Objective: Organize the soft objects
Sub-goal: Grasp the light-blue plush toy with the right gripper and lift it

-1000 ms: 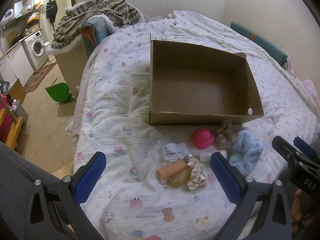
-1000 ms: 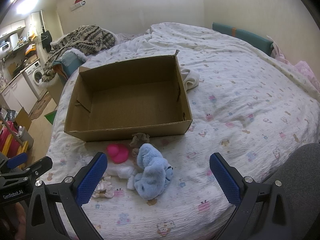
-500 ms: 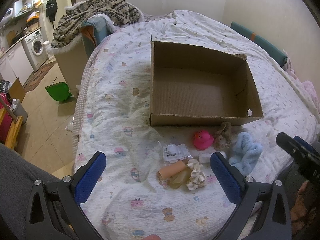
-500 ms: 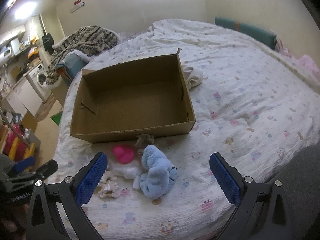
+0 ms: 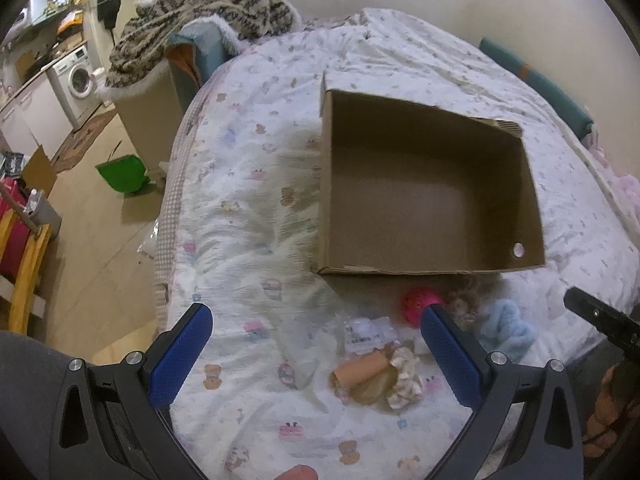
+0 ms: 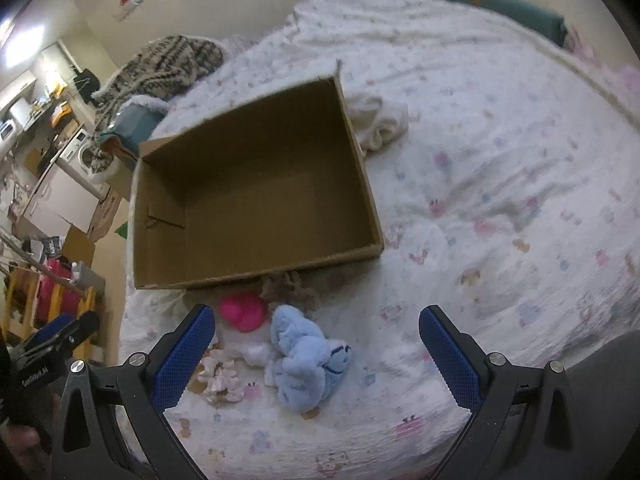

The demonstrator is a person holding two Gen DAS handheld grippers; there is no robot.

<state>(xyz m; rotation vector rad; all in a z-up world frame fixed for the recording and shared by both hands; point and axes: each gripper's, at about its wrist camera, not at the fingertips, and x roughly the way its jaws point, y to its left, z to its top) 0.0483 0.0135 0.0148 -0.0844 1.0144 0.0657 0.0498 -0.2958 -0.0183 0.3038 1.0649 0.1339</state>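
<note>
An empty cardboard box point(image 5: 420, 200) point(image 6: 256, 196) lies on the bed. Just in front of its near wall sit a pink duck point(image 5: 416, 304) point(image 6: 244, 312), a small brown plush point(image 5: 464, 304) point(image 6: 288, 286), a light blue fluffy toy point(image 5: 506, 330) point(image 6: 308, 356), a cream scrunchie point(image 5: 404, 376) point(image 6: 220, 376), a tan roll point(image 5: 360, 372) and a clear labelled packet point(image 5: 368, 334). My left gripper point(image 5: 318, 322) hovers open over the bed, left of the pile. Above the blue toy my right gripper point(image 6: 318, 322) is open with nothing held.
The patterned bed cover point(image 6: 500, 184) spreads wide to the right of the box. A white cloth point(image 6: 380, 120) lies by the box's far right corner. The bed's left edge point(image 5: 172, 200) drops to a floor with a green bin point(image 5: 122, 172) and a yellow chair point(image 5: 24, 272).
Both grippers have moved forward toward the box and the pile, which now look nearer. The right view has tilted. Both stay open; nothing was picked up.
</note>
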